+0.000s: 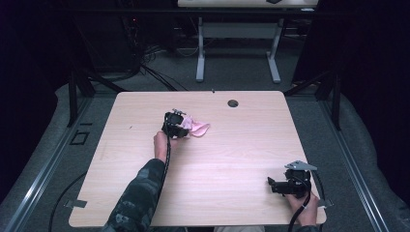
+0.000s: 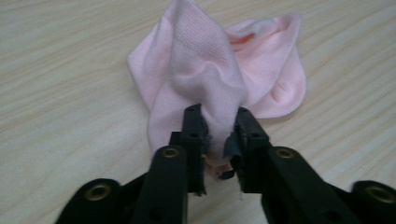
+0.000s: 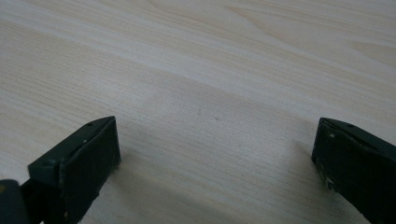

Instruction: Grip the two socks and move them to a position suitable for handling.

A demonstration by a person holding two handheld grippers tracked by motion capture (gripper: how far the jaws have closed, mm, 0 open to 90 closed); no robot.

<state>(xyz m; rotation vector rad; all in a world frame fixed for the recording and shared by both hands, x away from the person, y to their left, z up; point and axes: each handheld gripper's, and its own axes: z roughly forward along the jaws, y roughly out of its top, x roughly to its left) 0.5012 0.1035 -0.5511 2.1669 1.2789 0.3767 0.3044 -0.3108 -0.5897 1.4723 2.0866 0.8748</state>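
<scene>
A small pink cloth (image 1: 198, 128) lies crumpled near the middle of the light wooden table (image 1: 232, 159). In the left gripper view the pink cloth (image 2: 210, 70) is bunched into a ridge, and my left gripper (image 2: 219, 133) is shut on that ridge, its black jaws pinching the fabric. From the high view my left gripper (image 1: 183, 126) sits at the cloth's left edge. My right gripper (image 1: 271, 184) rests at the table's front right corner, pointing left. In its own view the right gripper (image 3: 215, 144) stands open over bare wood with nothing between its jaws.
A round cable hole (image 1: 233, 103) sits near the table's far edge. Behind the table stands another desk's white frame (image 1: 237, 48) on grey carpet. Dark metal rails (image 1: 72, 96) flank both sides of the table.
</scene>
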